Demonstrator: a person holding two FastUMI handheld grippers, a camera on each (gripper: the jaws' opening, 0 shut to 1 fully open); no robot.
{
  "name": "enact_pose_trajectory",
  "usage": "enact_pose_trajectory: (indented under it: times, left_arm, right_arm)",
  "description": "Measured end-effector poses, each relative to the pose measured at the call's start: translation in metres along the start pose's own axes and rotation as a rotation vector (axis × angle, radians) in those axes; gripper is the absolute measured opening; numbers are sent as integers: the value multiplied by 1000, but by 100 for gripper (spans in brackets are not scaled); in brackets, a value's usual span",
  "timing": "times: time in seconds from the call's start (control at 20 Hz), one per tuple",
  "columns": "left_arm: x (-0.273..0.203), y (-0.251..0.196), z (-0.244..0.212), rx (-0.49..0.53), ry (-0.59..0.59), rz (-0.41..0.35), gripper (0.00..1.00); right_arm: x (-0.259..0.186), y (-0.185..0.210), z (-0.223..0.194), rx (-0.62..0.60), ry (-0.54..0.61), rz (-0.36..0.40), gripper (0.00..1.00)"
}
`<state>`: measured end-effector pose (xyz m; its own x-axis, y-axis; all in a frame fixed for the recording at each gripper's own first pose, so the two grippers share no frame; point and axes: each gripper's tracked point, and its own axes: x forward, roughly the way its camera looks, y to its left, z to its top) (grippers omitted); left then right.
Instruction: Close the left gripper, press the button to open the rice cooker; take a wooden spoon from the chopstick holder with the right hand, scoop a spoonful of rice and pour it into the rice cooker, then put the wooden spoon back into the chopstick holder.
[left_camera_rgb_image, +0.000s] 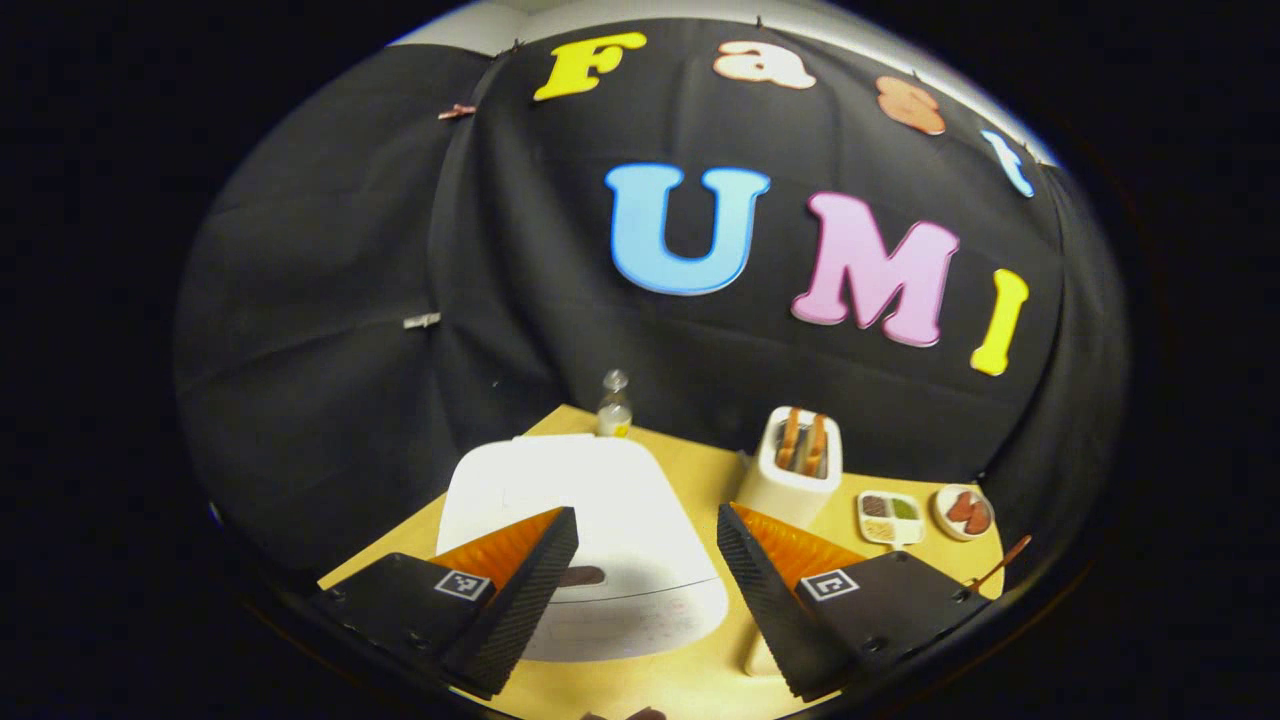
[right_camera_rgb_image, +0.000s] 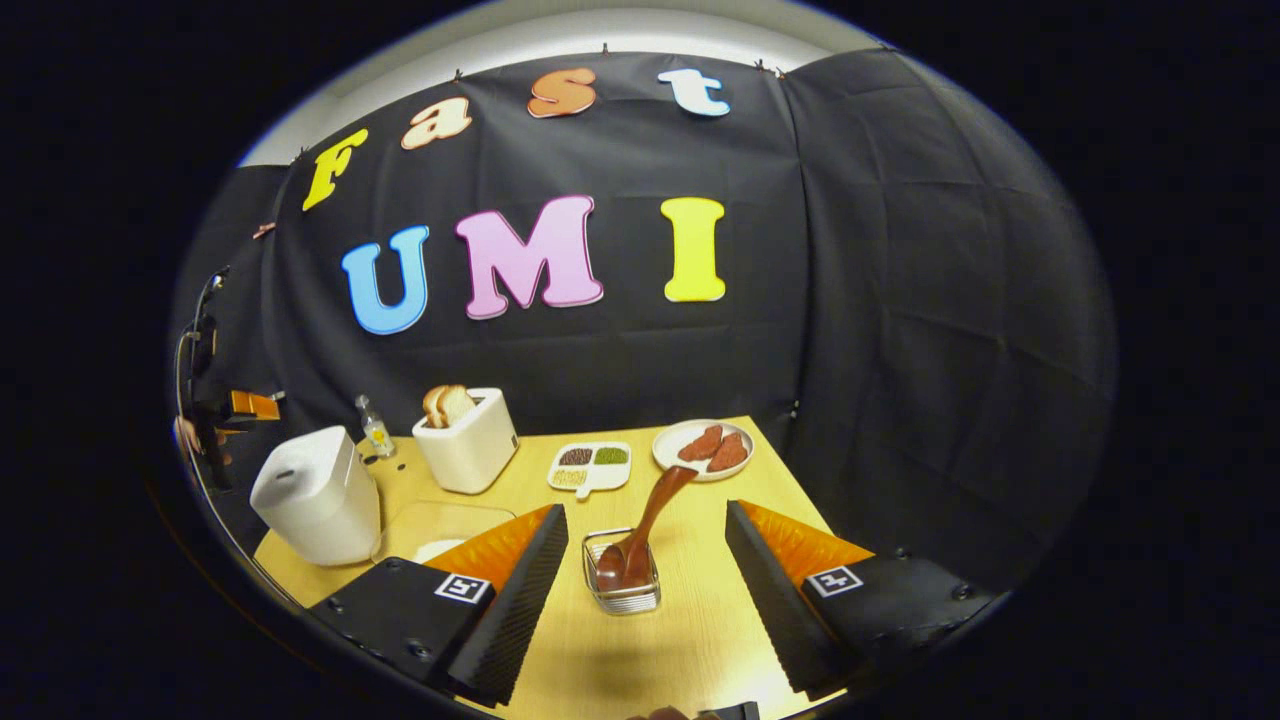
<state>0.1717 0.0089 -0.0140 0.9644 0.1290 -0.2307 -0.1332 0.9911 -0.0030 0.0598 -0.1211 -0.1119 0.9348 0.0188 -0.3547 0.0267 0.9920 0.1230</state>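
Looking along the left tool (left_camera_rgb_image: 647, 545), I saw its fingers spread wide, holding nothing, above the white rice cooker (left_camera_rgb_image: 590, 520), whose lid lay shut. My right tool (right_camera_rgb_image: 646, 545) gaped equally wide and empty over the wire chopstick holder (right_camera_rgb_image: 622, 575), where the wooden spoon (right_camera_rgb_image: 645, 535) stood leaning, bowl down. That fitted either end of the job. Any press, I judged, needed closed fingers squarely on the button.
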Motion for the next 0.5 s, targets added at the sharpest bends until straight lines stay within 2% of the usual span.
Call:
enact_pose_trajectory:
  times: [0.15,0.3,0.5]
  left_arm:
    - [-48,-16,26,25,-66,-105,96]
    - [-96,-19,33,40,-118,-172,96]
    - [-141,-12,13,29,-129,-255,96]
  right_arm:
    - [-22,10,38,48,-73,-40,98]
    - [-50,18,67,85,-166,-66,98]
    - [-88,24,67,85,-217,-108,98]
